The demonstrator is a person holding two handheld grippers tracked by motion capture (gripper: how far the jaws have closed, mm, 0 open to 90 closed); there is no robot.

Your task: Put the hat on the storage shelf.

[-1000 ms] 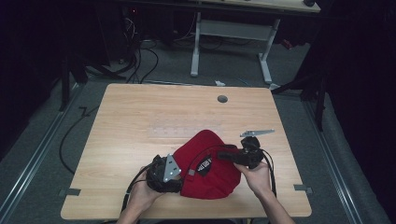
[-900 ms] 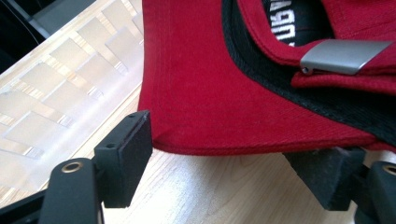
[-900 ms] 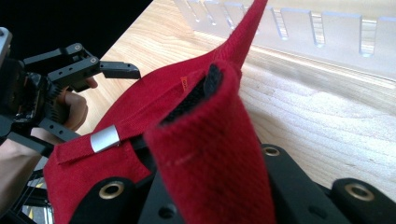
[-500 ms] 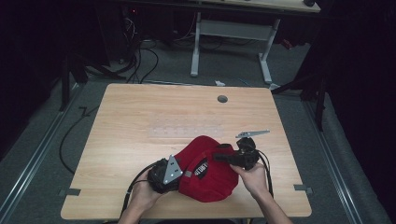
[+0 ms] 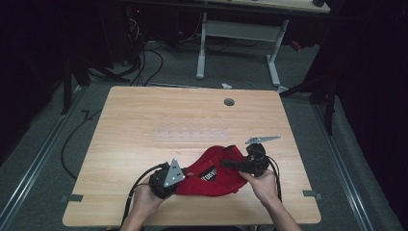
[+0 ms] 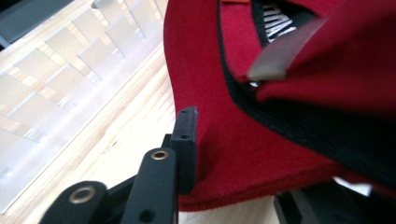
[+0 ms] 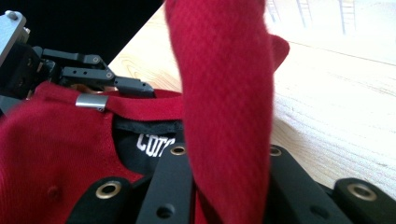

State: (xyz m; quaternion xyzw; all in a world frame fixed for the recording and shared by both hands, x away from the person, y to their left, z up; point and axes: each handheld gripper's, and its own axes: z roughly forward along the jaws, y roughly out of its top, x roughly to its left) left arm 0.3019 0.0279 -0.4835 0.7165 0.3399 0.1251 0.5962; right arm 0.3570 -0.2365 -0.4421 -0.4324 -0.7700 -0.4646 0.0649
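Observation:
A red cap [image 5: 211,179] lies near the table's front edge, held between both grippers. My left gripper [image 5: 185,175] is at its left side. Its jaws have just been closing, and the cap's rim [image 6: 261,154] sits between them with one pad [image 6: 186,135] pressed into the fabric. The other jaw is mostly hidden under the cap. My right gripper [image 5: 227,166] is shut on a fold of red cloth [image 7: 229,93] that rises between its jaws. In the right gripper view, the cap's black inner label [image 7: 149,140], a metal buckle [image 7: 92,101] and the left gripper [image 7: 107,77] are in sight.
A clear plastic strip [image 5: 192,135] lies flat mid-table behind the cap. A round cable hole [image 5: 229,102] is near the wooden table's [image 5: 144,115] far edge. Black cables trail off the front left. A white desk frame [image 5: 235,33] stands beyond.
The left gripper's jaws have closed onto the cap's left rim. The cap has flattened and stretched out sideways between the two grippers. Both hands stay where they were.

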